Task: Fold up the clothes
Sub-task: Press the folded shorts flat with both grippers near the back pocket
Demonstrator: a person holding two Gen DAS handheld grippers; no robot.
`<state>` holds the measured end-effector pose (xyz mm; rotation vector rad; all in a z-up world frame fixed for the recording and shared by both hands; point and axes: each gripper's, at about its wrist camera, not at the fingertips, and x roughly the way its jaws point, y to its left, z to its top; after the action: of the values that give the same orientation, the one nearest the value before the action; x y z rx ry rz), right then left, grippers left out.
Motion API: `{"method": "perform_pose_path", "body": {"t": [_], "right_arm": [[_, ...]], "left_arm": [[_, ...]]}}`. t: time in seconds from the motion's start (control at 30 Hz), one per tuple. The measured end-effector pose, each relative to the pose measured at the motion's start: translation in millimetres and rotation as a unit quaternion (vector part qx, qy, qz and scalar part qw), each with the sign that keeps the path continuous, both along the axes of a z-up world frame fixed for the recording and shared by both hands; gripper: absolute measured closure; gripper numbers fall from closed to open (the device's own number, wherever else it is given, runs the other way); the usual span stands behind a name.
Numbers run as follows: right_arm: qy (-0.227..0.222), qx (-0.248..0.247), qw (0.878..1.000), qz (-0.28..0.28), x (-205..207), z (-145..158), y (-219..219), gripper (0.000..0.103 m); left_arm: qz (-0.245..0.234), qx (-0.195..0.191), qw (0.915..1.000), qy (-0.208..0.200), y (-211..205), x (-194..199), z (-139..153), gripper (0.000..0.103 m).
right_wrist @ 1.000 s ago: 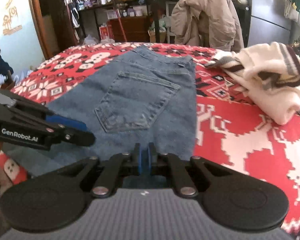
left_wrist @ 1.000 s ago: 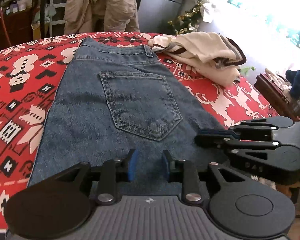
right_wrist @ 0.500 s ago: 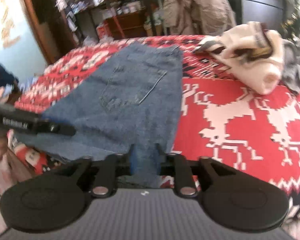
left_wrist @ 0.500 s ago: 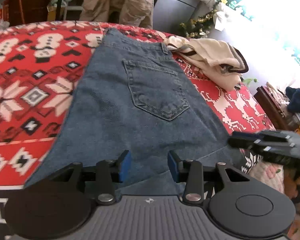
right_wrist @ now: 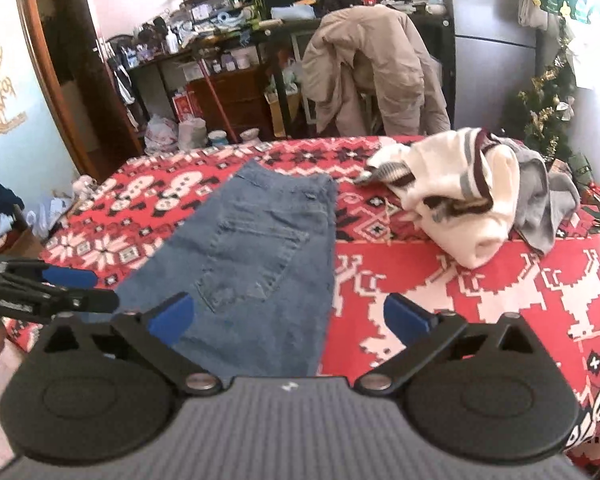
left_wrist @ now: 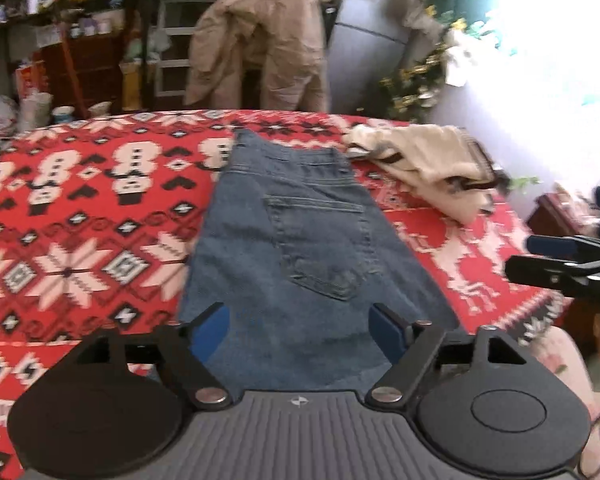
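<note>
Blue jeans lie flat and folded lengthwise on the red patterned tablecloth, back pocket up, waistband at the far end. My left gripper hovers open above the near end of the jeans, nothing between its blue pads. My right gripper is open too, held over the jeans' near right edge, gripping nothing. Each gripper shows at the side of the other's view: the right gripper and the left gripper.
A cream striped sweater with a grey garment lies bunched at the table's far right. A chair draped with a beige jacket stands behind the table. Cluttered shelves line the back wall.
Both grippers let go of the jeans' near edge, opened wide and rose back from the cloth. The jeans now lie released on the table.
</note>
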<state>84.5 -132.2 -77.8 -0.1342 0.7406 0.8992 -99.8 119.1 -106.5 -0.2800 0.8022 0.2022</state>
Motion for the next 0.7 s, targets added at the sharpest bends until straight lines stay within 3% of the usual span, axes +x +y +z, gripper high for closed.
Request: {"method": "perform_pose_path", "body": {"t": [0.2,0.33,0.57,0.7], "right_arm": [[-0.024,-0.043,0.996,-0.07,-5,5,14,0.001],[-0.036,-0.032,0.995,-0.086,-8,6,10,0.001],[-0.076,-0.049,0.988,-0.125,2,6,16,0.001],[-0.086,-0.053,0.985,-0.141,12,3,22,0.001]], "left_arm": [[0.035,0.04,0.9985,0.011,6,2,9,0.019],[-0.002,0.048,0.9985,0.027,7,11,8,0.018],[0.047,0.006,0.9989,0.001,13,21,0,0.019],[0.051,-0.053,0.9972,0.013,28,37,-5,0.03]]}}
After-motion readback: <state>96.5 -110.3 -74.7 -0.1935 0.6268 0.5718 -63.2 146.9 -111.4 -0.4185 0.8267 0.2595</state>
